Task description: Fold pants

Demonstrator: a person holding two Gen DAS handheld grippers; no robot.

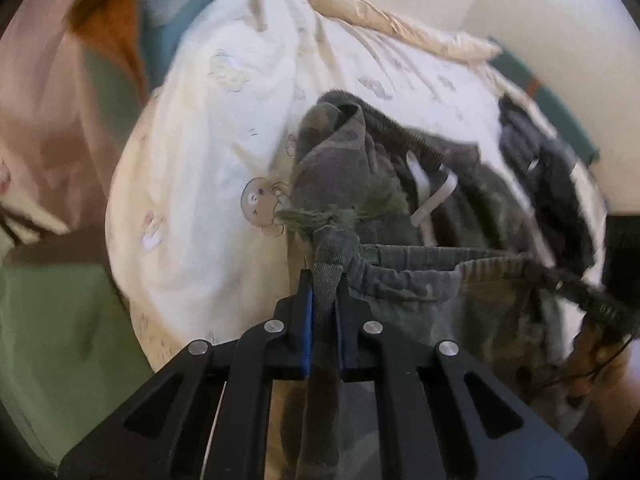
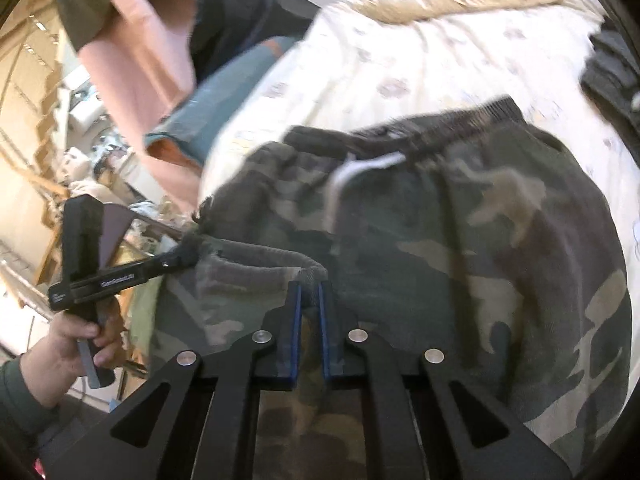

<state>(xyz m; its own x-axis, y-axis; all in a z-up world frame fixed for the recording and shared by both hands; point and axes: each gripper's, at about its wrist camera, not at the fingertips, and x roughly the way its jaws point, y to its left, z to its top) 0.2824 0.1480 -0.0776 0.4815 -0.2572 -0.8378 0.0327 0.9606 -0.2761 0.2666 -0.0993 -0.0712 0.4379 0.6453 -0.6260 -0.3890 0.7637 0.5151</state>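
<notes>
**Both grippers pinch one edge of the pants above the bed: carrying a fold over cleanly**

The camouflage pants (image 2: 460, 240) lie bunched on the white printed bedsheet (image 1: 200, 140), with the ribbed waistband (image 2: 452, 120) and its white drawstring (image 2: 360, 168) toward the far side. The left gripper (image 1: 324, 292) is closed on a twisted corner of the fabric, cloth filling the space between its blue pads. The right gripper (image 2: 310, 300) is likewise closed on a rolled, ribbed edge of the same garment. In the right wrist view the left gripper (image 2: 176, 260) appears at the other end of that edge, held in the person's hand (image 2: 68, 344), so the edge spans between the two tools, slightly slack.

The step in hand appears to be lifting this edge in order to lay it over toward the waistband. To do it well, both grips should hold until the edge is laid down, and the two tools should travel at equal height and pace, so that the edge stays straight. Drawing them gently apart would likely take out the slack and the twist at the left corner. The fabric is soft and thick; it will probably sag between the grips and drag the bunched layers beneath, so a lift high enough to clear them seems advisable. Dark clothing (image 1: 548, 168) lies near the far right and should be kept out of the fold.
</notes>
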